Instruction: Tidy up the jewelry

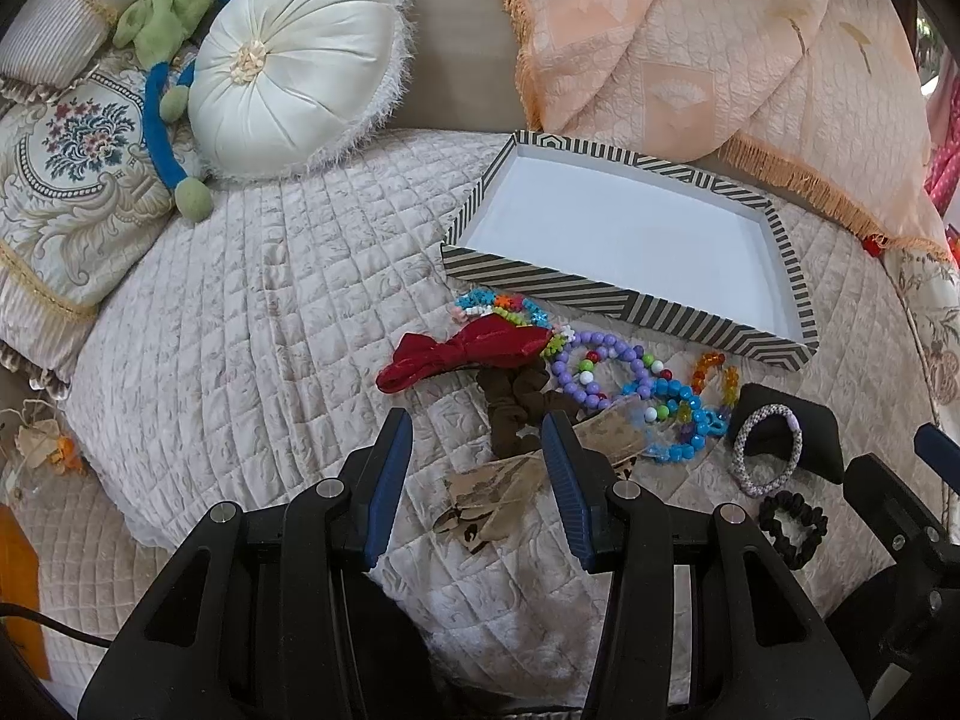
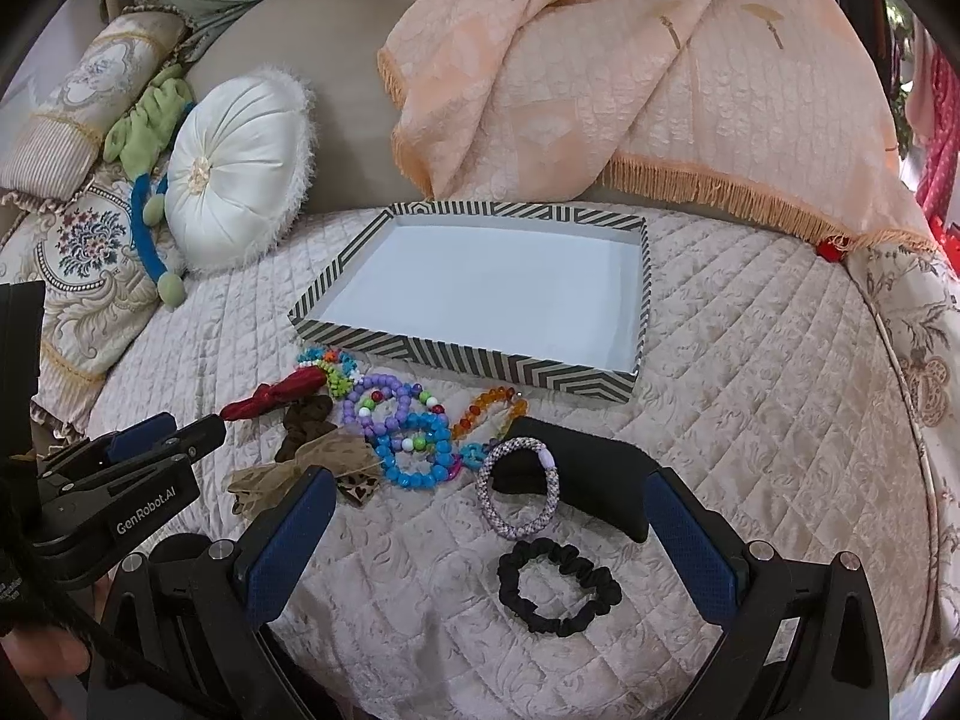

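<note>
The left gripper (image 1: 480, 438) is standing wide open, holding nothing, above the beige bow (image 1: 510, 480). The right gripper (image 2: 489, 504) is also gaping empty over the black scrunchie (image 2: 558, 588).

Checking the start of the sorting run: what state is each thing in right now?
Striped tray: empty, open top, on the quilt.
Left hand-held gripper: open, holding nothing.
Right hand-held gripper: open, holding nothing.
Black scrunchie: loose on the quilt, outside the tray.
Woven bracelet: lying partly on the black cushion.
Beaded bracelets: piled together before the tray.
Red bow: on the quilt, beside the beads.
</note>
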### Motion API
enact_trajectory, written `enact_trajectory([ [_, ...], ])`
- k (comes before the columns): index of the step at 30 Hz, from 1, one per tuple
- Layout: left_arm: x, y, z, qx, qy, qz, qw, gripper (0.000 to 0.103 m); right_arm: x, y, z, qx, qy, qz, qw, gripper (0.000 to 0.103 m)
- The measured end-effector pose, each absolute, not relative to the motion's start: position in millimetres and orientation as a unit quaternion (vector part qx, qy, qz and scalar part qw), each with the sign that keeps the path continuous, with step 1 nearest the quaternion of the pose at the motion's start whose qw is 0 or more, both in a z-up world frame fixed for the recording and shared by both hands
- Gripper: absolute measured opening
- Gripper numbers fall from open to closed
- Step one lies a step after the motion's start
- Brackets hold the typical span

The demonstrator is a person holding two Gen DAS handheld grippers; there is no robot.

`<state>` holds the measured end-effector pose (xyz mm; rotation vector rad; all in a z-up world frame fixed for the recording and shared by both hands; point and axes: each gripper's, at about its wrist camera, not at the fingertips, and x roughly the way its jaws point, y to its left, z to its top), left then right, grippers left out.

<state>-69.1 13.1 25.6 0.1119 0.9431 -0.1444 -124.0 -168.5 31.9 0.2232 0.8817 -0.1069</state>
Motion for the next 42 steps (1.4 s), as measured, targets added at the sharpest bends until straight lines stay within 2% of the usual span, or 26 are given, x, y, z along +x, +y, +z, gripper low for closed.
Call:
enact_trajectory([
  [26,-68,18,20,0.054,0.465,-0.069,0.881,0.045,-125,-176,27,0.106,0.432,-0.051,0.894,0.102],
  [42,-37,48,20,-0.027,0.520,-0.097,0.848,0.046,-128,-216,-4,0.135,0.457,-0.057,0.877,0.102],
])
